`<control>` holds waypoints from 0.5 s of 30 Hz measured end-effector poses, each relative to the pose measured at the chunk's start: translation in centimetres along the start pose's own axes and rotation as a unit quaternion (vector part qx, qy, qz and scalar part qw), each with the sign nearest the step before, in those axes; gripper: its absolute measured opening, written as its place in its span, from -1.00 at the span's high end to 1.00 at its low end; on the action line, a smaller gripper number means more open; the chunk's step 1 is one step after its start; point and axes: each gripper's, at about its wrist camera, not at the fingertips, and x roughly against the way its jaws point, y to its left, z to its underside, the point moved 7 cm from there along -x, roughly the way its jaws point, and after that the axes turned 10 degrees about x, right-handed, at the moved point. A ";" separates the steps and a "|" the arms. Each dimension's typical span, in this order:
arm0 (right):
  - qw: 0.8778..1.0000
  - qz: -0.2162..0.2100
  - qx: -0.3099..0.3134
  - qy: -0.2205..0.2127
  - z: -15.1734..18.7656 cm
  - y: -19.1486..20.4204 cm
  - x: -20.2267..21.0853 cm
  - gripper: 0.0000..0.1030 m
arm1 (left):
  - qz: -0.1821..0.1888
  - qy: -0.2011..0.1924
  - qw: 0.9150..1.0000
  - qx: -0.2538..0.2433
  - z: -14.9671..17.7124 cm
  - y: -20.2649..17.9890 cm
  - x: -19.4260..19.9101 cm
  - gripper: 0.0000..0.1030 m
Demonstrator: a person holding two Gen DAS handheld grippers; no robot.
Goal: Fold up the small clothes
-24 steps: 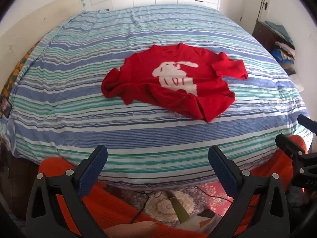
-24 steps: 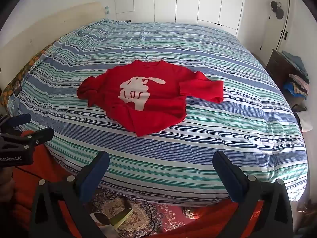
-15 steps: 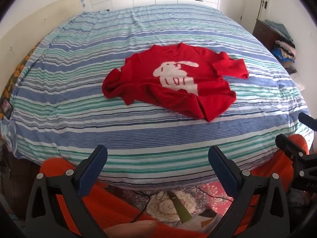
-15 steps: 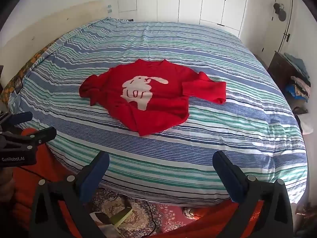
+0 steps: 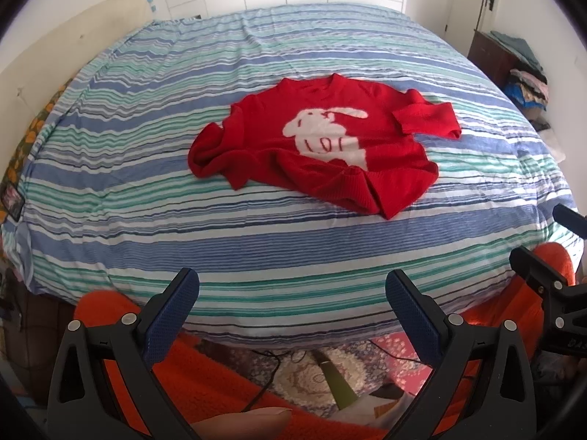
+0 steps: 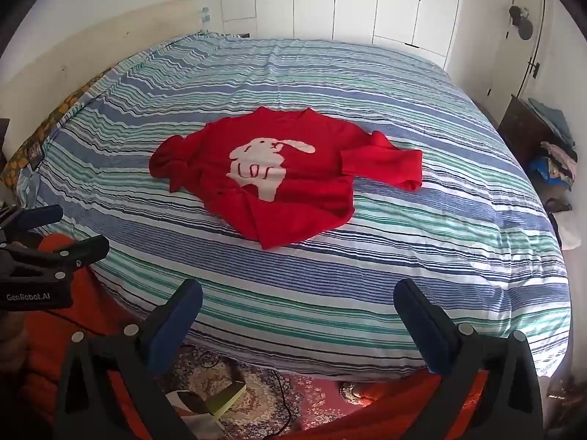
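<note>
From the left wrist, the left tool (image 5: 291,299) hangs spread at the near edge of the bed (image 5: 256,249), well short of the red sweater (image 5: 323,146) lying rumpled mid-bed, bare striped cover all round. From the right wrist, the right tool (image 6: 297,310) is likewise spread and empty, the sweater's hem corner nearest.

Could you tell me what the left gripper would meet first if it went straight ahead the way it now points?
Probably the striped bedspread near the bed's front edge, well short of the red sweater. The left gripper is open and empty, though depth is hard to judge here.
</note>
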 end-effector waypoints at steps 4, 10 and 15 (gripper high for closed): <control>1.000 0.000 0.003 -0.001 0.1 0.2 0.0 -0.99 | -0.002 0.002 1.000 -0.002 0.1 -0.1 -0.1 -0.98; 1.000 -0.001 0.004 0.001 0.1 0.3 -0.1 -0.99 | -0.003 0.004 1.000 -0.003 0.1 -0.2 -0.1 -0.98; 1.000 -0.001 0.005 0.002 0.2 0.4 -0.2 -0.99 | -0.003 0.007 1.000 -0.004 0.2 -0.1 -0.3 -0.98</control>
